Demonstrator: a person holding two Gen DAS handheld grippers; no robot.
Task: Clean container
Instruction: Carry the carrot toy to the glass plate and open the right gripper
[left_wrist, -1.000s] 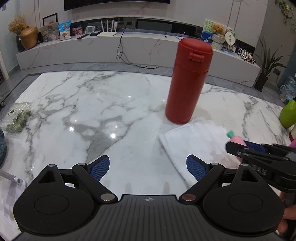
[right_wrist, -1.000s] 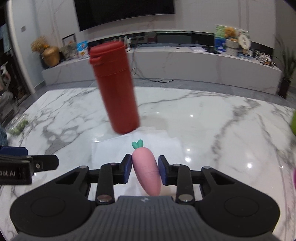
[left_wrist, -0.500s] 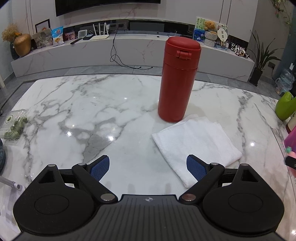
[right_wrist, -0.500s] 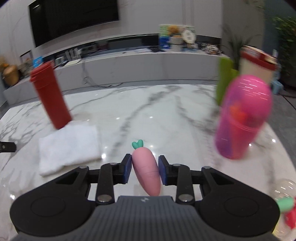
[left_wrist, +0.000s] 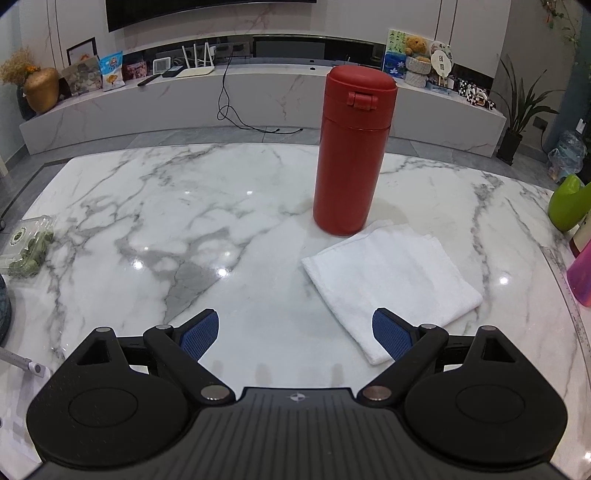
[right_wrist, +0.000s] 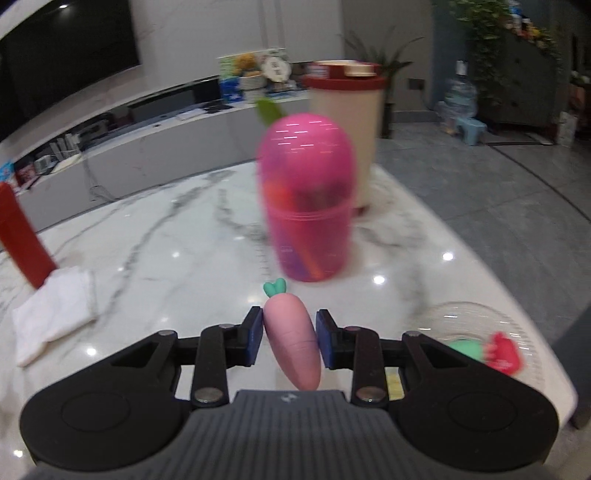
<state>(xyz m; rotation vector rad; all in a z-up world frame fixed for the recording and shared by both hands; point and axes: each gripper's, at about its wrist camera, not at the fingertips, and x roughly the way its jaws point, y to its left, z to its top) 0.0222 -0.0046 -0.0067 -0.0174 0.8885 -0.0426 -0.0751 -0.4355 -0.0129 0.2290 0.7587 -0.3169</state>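
I've swung my right tool (right_wrist: 289, 334) away from the towel (right_wrist: 55, 306) toward the pink container (right_wrist: 308, 206); it's clamped on a carrot toy (right_wrist: 293, 339). Left tool (left_wrist: 295, 332) gapes empty; red bottle (left_wrist: 351, 155) stands beyond on the bench (left_wrist: 184, 221).

The left wrist view is aimed steeply down across the marble table (left_wrist: 155, 221), the red bottle (left_wrist: 351, 155) standing near at 12 o'clock. The right wrist view is tilted, with a pink capsule (right_wrist: 308, 199) close ahead. The bottle and white towel (left_wrist: 391, 277) are shared, at 9 o'clock in the right view.
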